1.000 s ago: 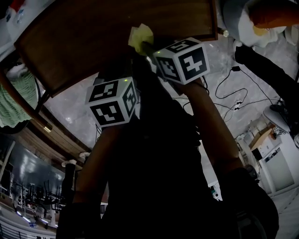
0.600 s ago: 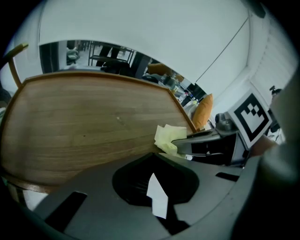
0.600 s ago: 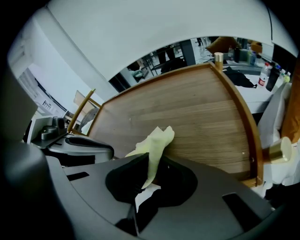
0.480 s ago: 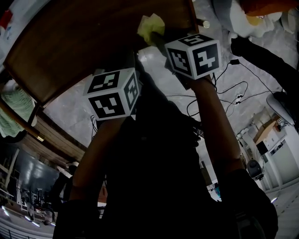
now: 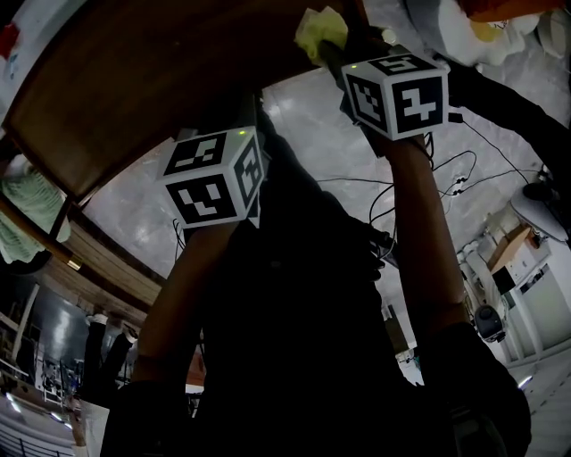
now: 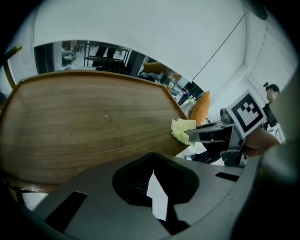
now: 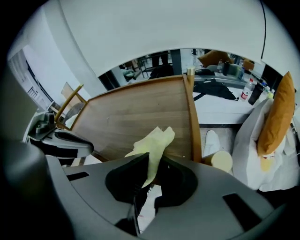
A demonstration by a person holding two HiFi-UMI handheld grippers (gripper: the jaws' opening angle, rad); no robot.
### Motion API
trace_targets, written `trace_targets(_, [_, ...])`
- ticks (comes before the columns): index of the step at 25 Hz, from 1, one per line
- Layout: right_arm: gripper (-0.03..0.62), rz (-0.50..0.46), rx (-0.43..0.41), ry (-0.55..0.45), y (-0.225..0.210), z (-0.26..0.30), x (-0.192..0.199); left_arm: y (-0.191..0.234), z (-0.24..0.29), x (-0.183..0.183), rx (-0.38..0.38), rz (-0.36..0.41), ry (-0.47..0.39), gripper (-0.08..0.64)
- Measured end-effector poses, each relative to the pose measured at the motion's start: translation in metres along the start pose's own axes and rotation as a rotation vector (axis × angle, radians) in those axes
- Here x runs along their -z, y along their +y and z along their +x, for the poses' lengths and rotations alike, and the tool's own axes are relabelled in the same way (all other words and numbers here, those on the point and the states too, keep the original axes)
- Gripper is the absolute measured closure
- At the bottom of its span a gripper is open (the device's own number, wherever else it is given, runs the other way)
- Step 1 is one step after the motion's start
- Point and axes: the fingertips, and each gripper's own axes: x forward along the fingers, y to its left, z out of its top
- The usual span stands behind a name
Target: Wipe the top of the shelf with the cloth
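Observation:
The brown wooden shelf top fills the upper left of the head view. A pale yellow cloth rests on its near edge close to the right corner, also visible from above and from the left gripper view. My right gripper is shut on the cloth's lower end; its marker cube sits just below the cloth. My left gripper hangs off the shelf's front edge, jaws together with nothing between them; its cube is left of the right one.
An orange cushion leans on white fabric to the right of the shelf. A cream cylinder stands below the right corner. Cables trail over the grey floor. Bottles stand on a far surface.
The right gripper has slid the cloth rightward along the shelf's near edge, toward the right corner. The left gripper has barely moved.

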Motion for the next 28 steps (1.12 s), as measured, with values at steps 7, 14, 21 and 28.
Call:
trace_targets(7, [0.549, -0.075, 0.163, -0.019, -0.028, -0.011, -0.001, 0.010, -0.011, 0.003, -0.018, -0.020, -0.027, 0.549])
trace_targets(14, [0.551, -0.110, 0.190, -0.134, -0.024, -0.027, -0.017, 0.022, -0.041, 0.011, -0.044, -0.023, -0.055, 0.549])
trace_targets(21, [0.551, 0.025, -0.191, -0.635, 0.090, -0.151, -0.100, 0.043, -0.130, -0.011, -0.044, 0.019, -0.173, 0.549])
trace_targets(28, [0.551, -0.191, -0.455, -1.000, 0.219, -0.319, -0.124, 0.049, -0.233, -0.031, 0.043, 0.114, -0.357, 0.549])
